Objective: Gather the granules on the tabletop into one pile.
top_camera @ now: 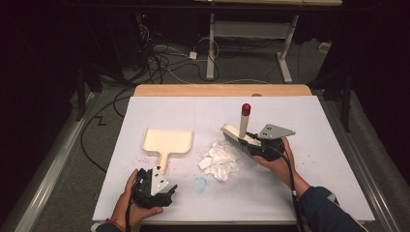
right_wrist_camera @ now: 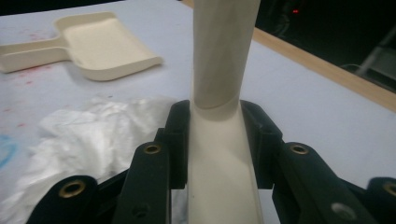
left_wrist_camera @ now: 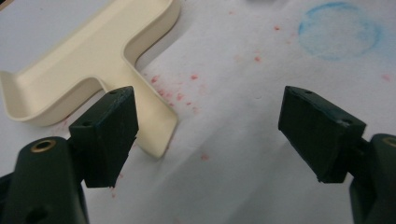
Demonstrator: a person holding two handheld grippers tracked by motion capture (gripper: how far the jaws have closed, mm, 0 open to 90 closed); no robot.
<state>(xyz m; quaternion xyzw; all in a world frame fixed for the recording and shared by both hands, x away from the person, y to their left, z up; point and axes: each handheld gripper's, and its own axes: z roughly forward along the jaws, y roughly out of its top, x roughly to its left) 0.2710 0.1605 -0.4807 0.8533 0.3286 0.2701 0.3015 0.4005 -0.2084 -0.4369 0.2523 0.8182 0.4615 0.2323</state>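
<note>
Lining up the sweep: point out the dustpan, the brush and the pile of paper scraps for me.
dustpan point(top_camera: 167, 140), high view, on the flat floor of its tray.
brush point(top_camera: 244, 122), high view, on its upright cream handle.
paper scraps point(top_camera: 220, 159), high view, on the middle of the white pile.

A lab or test room, dim and bare: a white-topped table point(top_camera: 300, 145) stands on grey carpet, loose cables point(top_camera: 159, 58) tangle on the floor at eleven o'clock, and an adjustable desk frame point(top_camera: 251, 34) stands at twelve.
</note>
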